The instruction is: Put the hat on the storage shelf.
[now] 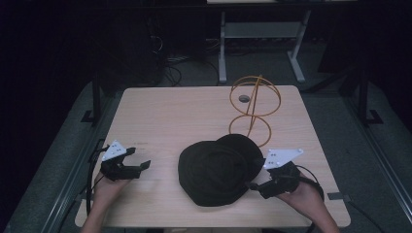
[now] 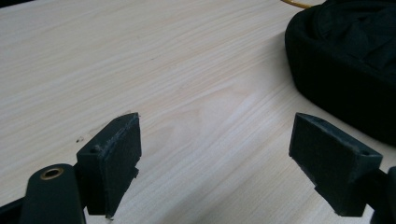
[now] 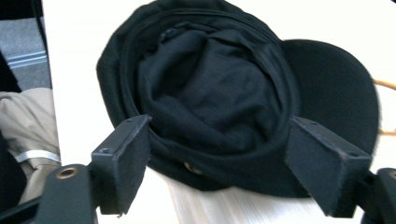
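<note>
— Where's the cap?
— The black cap point(image 1: 218, 170) lies upside down on the surface point(image 1: 165, 116), its brim toward the wire stand point(image 1: 253, 109).
— Your claws?
— My right claw point(image 3: 217, 158) is spread at the cap's rim, pinching nothing. My left claw point(image 2: 215, 158) is spread over bare wood.

The black cap point(image 2: 348, 60) is cut off by the top and right edges in the left gripper view. The wire stand's point(image 1: 253, 108) lower ring is partly hidden behind the cap's brim.
</note>
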The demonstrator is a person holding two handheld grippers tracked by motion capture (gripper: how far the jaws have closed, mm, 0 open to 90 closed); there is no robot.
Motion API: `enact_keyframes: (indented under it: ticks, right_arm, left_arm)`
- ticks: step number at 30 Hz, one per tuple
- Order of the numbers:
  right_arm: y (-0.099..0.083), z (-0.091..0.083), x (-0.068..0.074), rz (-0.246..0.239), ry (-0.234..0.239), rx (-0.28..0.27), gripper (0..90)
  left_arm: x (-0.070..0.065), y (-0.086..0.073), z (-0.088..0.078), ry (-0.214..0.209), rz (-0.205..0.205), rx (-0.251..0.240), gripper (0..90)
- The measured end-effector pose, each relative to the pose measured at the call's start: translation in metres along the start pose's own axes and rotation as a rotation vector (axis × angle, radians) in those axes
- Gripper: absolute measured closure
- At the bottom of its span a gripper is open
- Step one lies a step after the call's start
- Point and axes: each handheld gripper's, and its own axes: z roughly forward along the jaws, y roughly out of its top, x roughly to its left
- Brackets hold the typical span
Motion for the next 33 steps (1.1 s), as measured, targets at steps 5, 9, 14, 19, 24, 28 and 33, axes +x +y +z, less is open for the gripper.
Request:
enact_keyframes:
  ticks: [5, 9, 14, 19, 24, 28, 33]
  right_arm:
    - [0.013, 0.015, 0.007, -0.047, 0.041, 0.032, 30.4]
    - [0.017, 0.024, 0.014, -0.093, 0.062, 0.043, 37.7]
    - [0.024, 0.032, 0.021, -0.126, 0.106, 0.044, 47.1]
    - [0.029, 0.042, 0.026, -0.151, 0.129, 0.068, 46.1]
    - [0.034, 0.058, 0.033, -0.182, 0.16, 0.098, 48.4]
    - [0.036, 0.067, 0.037, -0.21, 0.176, 0.13, 49.3]
    - [0.037, 0.074, 0.038, -0.221, 0.179, 0.153, 52.2]
  left_arm:
    - [0.001, 0.0, -0.001, -0.005, -0.006, -0.004, 16.7]
    - [0.0, 0.0, 0.0, -0.002, -0.004, -0.007, 16.6]
    - [0.001, -0.001, 0.001, 0.004, -0.005, 0.008, 16.7]
    - [0.001, -0.001, 0.0, 0.008, -0.003, -0.001, 16.6]
    - [0.001, -0.001, -0.001, 0.021, 0.009, -0.003, 16.6]
    - [0.001, -0.001, -0.001, 0.015, 0.006, -0.003, 16.6]
    - [0.0, 0.0, -0.002, 0.009, 0.005, -0.027, 16.6]
